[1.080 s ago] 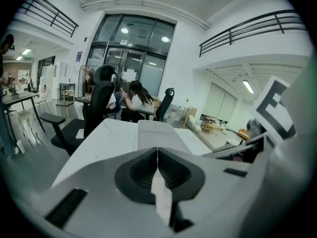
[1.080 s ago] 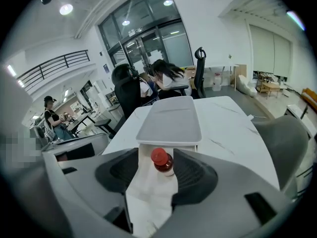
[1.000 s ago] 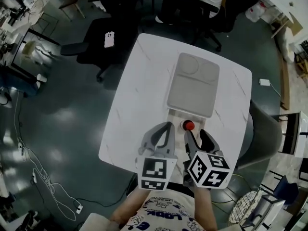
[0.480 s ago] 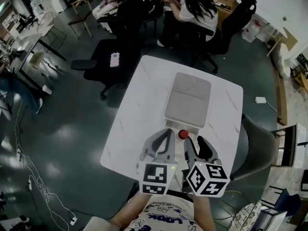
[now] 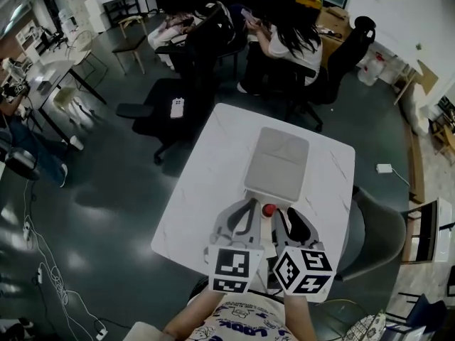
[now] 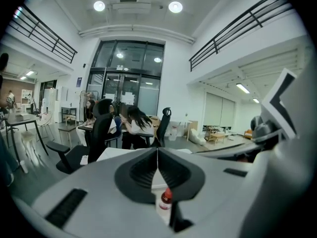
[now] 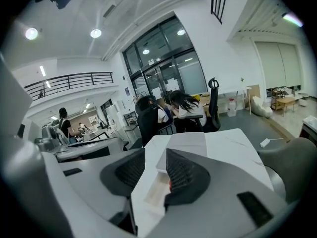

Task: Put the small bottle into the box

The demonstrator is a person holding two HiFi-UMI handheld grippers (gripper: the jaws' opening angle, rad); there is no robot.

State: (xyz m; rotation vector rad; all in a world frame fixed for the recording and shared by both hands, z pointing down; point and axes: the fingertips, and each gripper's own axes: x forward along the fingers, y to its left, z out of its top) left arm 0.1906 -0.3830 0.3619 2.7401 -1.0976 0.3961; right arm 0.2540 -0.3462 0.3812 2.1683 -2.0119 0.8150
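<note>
The small bottle (image 5: 269, 210), with a red cap and a white label, stands upright on the white table (image 5: 206, 190) just in front of the flat grey box (image 5: 277, 163), whose lid is down. My left gripper (image 5: 250, 204) is shut with nothing in it, just left of the bottle. In the left gripper view the bottle (image 6: 165, 201) shows below the shut jaws. My right gripper (image 5: 288, 214) is just right of the bottle and its jaws are closing. In the right gripper view a gap remains between the jaws of the right gripper (image 7: 154, 158). A red sliver of the bottle (image 7: 170, 185) peeks past the right-hand jaw, with no pad pressing on it.
People sit on black office chairs (image 5: 284, 69) beyond the table's far edge. A grey chair (image 5: 377, 222) stands close to the table's right side. A phone (image 5: 175, 107) lies on a black chair at the far left. Cables run across the floor at the left.
The right gripper's jaws have narrowed from wide apart to a small gap. Both grippers have drawn in close beside the bottle. The head view has tilted up and shows more of the room.
</note>
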